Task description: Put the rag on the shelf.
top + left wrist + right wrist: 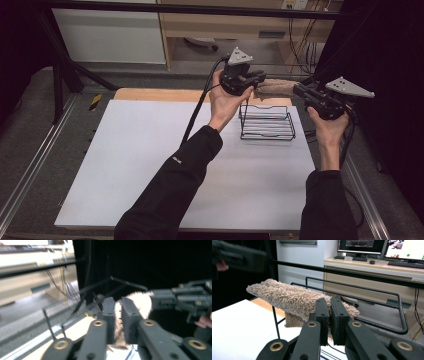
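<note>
Left gripper point(256, 80): jaws squeezed tight on one end of the fuzzy cloth point(276, 88).
Right gripper point(299, 90): jaws pinching the other end.
Cloth: stretched between both grippers, up above the wire rack point(266, 122) near the table's point(125, 165) far right corner.

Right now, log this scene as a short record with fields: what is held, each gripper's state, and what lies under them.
held item: beige fluffy towel, stretched between the two grippers
left gripper: shut on one end of the towel
right gripper: shut on the other end
height: towel is held in the air above the rack
rack: black wire rack, standing on the white tabletop
towel touching rack: cannot tell
</note>
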Action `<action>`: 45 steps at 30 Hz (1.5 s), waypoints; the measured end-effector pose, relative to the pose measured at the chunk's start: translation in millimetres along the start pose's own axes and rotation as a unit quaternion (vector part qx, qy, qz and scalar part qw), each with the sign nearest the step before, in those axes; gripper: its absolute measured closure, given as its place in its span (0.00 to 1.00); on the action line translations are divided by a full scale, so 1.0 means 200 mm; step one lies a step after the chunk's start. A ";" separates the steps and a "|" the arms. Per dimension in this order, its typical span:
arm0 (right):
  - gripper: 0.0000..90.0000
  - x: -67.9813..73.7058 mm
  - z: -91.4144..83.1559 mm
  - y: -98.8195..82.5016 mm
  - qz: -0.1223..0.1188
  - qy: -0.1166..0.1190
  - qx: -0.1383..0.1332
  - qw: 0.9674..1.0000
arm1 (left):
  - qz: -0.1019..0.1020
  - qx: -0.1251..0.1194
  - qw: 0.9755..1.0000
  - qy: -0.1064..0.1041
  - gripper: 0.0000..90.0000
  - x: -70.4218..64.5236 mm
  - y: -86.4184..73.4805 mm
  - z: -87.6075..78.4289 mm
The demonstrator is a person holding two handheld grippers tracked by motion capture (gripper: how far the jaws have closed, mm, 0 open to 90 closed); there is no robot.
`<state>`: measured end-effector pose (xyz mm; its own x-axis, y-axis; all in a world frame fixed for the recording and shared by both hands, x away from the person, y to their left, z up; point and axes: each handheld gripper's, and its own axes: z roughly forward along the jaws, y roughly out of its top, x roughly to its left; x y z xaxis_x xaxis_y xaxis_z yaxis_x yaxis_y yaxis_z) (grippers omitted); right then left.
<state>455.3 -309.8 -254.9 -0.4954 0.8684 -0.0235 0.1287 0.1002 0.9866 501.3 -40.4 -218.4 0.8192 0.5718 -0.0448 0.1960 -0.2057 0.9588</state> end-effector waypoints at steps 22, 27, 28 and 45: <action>0.81 0.04 -0.05 0.02 0.007 0.014 -0.014 1.000 | 0.024 0.052 0.998 -0.001 1.00 -0.01 -0.13 0.08; 0.97 0.05 -0.02 0.02 0.020 0.025 0.009 0.999 | 0.038 0.057 0.998 0.003 1.00 -0.01 -0.15 0.09; 1.00 0.06 -0.01 0.01 0.022 0.023 0.022 0.999 | 0.039 0.058 0.998 0.004 1.00 -0.01 -0.16 0.10; 1.00 0.03 0.05 -0.11 0.020 -0.034 0.054 0.998 | 0.038 0.061 0.997 0.007 1.00 0.00 -0.20 0.13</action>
<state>457.7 -301.9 -278.1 -0.4283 0.9036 0.0007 0.2401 0.1131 0.9641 507.5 -51.6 -263.8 0.8268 0.5617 0.0309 0.1989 -0.3433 0.9179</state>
